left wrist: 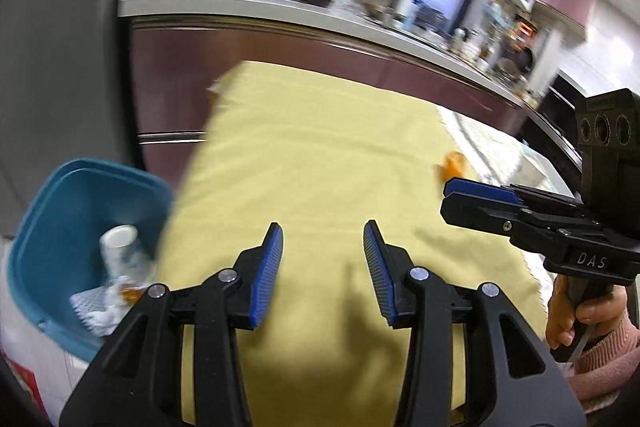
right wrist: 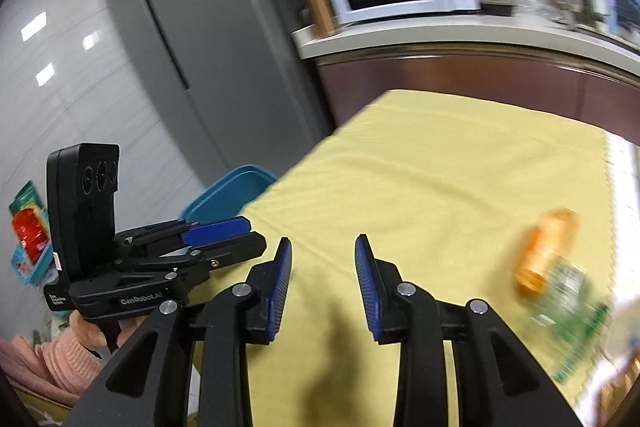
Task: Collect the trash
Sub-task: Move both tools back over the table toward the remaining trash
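over the yellow cloth [left wrist: 304, 163], left gripper [left wrist: 323, 259] and right gripper [right wrist: 323, 275] both apart, empty; orange bottle [right wrist: 546, 251] lies right, blue bin [left wrist: 52, 211] left.

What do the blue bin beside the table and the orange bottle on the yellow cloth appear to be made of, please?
The blue bin looks like moulded plastic: smooth, matte, even teal walls with rounded corners. The orange bottle seems to be translucent plastic, since light glows through it, though blur leaves that uncertain. The yellow cloth looks like woven fabric with soft creases.
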Available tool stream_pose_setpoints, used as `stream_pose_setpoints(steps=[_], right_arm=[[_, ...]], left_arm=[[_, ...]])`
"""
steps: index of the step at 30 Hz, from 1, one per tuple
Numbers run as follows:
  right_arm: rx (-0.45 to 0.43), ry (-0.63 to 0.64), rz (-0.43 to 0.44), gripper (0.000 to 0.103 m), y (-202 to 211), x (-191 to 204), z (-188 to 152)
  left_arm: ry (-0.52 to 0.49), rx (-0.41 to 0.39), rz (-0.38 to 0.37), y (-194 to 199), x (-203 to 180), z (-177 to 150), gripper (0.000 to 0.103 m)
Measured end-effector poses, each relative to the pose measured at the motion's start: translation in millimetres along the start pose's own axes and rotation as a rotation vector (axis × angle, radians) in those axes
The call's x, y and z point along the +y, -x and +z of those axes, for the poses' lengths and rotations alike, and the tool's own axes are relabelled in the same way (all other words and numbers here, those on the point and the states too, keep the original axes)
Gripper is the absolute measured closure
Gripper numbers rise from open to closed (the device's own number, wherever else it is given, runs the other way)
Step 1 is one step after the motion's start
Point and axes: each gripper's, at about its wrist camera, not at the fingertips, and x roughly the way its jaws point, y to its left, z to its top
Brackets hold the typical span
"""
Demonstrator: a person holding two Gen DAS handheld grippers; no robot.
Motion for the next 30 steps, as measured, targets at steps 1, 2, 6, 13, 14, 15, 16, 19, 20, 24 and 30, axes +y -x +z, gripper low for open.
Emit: stream_pose_setpoints(steps=[1, 2, 6, 13, 14, 15, 16, 19, 20, 24, 30], right_arm=[[-0.010, -0.010, -0.024, 0.072, 7.8, -7.3, -4.5], [-0.020, -0.017, -0.046, 0.072, 15.2, -13.3, -7.7], [-0.070, -0.056, -0.116, 0.066, 45.6, -35.1, -21.3], [-0.186, -0.123, -0.256, 0.059, 100.6, -75.4, -35.4], [-0.205, -0.132, -0.276, 0.058, 107.7, -80.8, -36.4], [-0.219, -0.138, -0.292, 0.054, 114.0, -86.1, -38.0], [-0.234, -0.147, -0.317, 0.050, 119.2, -92.3, -38.0], [-0.248, -0.183, -0.372, 0.045, 126.5, -111.8, -38.7], [-0.245, -0.195, -0.380, 0.044, 127.0, -117.0, -39.8], [-0.221, -0.233, -0.417, 0.037, 119.7, -141.1, -41.7], [-0.196, -0.253, -0.423, 0.035, 109.1, -159.7, -44.0]], left_arm=[[-0.011, 0.011, -0.027, -4.5, -9.6, 0.1, 0.061], [-0.021, 0.019, -0.045, -8.3, -17.3, 0.0, 0.062], [-0.080, 0.061, -0.122, -26.7, -59.0, -1.3, 0.061], [-0.134, 0.116, -0.239, -53.0, -117.3, -0.2, 0.055], [-0.135, 0.123, -0.249, -56.6, -121.3, 1.1, 0.054], [-0.135, 0.135, -0.267, -61.3, -127.8, 1.6, 0.053], [-0.133, 0.144, -0.279, -65.2, -132.8, 1.6, 0.053], [-0.136, 0.172, -0.296, -78.3, -141.9, 4.4, 0.049], [-0.142, 0.181, -0.296, -82.7, -145.4, 4.9, 0.049], [-0.142, 0.214, -0.317, -95.8, -158.3, 6.0, 0.048], [-0.106, 0.252, -0.340, -117.2, -167.0, 11.5, 0.048]])
